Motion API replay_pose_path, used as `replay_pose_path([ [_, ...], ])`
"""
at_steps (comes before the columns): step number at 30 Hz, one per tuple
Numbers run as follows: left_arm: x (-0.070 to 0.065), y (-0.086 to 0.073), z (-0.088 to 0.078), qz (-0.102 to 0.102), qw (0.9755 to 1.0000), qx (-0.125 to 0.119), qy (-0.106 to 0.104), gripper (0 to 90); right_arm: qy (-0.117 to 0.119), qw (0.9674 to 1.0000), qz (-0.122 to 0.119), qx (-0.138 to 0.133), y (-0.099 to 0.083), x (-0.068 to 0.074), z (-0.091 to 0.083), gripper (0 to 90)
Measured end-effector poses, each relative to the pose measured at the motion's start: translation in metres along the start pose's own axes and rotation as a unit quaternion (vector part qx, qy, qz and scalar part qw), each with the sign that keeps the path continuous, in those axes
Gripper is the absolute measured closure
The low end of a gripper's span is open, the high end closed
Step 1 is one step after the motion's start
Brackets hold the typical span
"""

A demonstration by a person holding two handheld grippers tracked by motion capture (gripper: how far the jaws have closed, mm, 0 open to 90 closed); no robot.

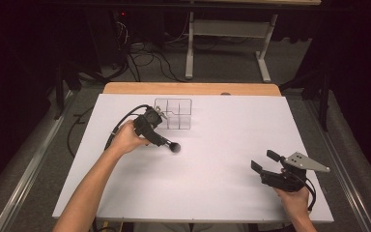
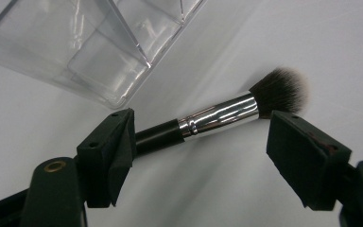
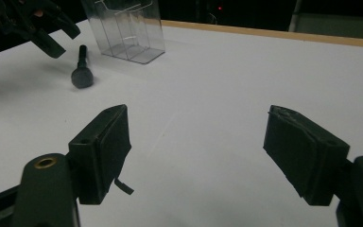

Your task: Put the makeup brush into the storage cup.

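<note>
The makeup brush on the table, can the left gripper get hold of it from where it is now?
Probably yes: the left gripper hangs open right over the makeup brush, which lies clear of the clear organizer.

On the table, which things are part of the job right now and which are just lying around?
In the job:
makeup brush, lying on the table
left tool, open, jaws on either side of the brush
clear organizer, next to the brush

Lying about:
right tool, open, held apart near the table's right edge
</note>
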State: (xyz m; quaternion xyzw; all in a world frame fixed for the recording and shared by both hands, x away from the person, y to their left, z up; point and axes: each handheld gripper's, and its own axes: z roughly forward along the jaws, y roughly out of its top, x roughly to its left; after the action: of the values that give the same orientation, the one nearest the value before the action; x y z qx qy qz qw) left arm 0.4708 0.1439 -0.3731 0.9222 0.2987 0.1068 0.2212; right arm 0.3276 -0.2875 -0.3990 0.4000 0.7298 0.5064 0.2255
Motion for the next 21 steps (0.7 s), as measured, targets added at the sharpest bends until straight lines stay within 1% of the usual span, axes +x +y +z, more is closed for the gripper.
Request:
replay_pose_path([
  [3, 0.000, 0.000, 0.002, 0.004, 1.0000, -0.001, -0.001, 25.0, 0.000, 1.0000, 0.001, 0.001, 0.000, 0.000, 0.000, 25.0],
  [5, 0.002, 0.000, 0.006, 0.005, 1.0000, 0.001, -0.003, 25.1, 0.000, 1.0000, 0.004, 0.002, 0.000, 0.000, 0.001, 25.0],
  [11, 0.003, 0.000, 0.013, 0.006, 0.9999, 0.009, -0.007, 24.6, 0.002, 1.0000, -0.002, 0.001, 0.000, 0.000, 0.001, 25.0],
  [13, 0.003, 0.000, 0.014, 0.008, 0.9999, 0.009, -0.006, 24.6, 0.002, 1.0000, -0.001, 0.001, 0.000, 0.000, 0.001, 25.0],
  [14, 0.002, 0.000, 0.014, 0.014, 0.9998, 0.011, -0.003, 24.7, 0.003, 1.0000, 0.000, 0.003, 0.000, 0.000, 0.001, 25.0],
  [16, 0.002, 0.000, 0.014, 0.016, 0.9998, 0.010, -0.001, 24.9, 0.003, 1.0000, 0.000, 0.003, 0.000, 0.000, 0.001, 25.0],
  [21, 0.002, 0.000, 0.015, 0.021, 0.9997, 0.008, -0.003, 25.7, 0.002, 1.0000, -0.004, 0.006, 0.000, 0.001, 0.002, 25.4],
])
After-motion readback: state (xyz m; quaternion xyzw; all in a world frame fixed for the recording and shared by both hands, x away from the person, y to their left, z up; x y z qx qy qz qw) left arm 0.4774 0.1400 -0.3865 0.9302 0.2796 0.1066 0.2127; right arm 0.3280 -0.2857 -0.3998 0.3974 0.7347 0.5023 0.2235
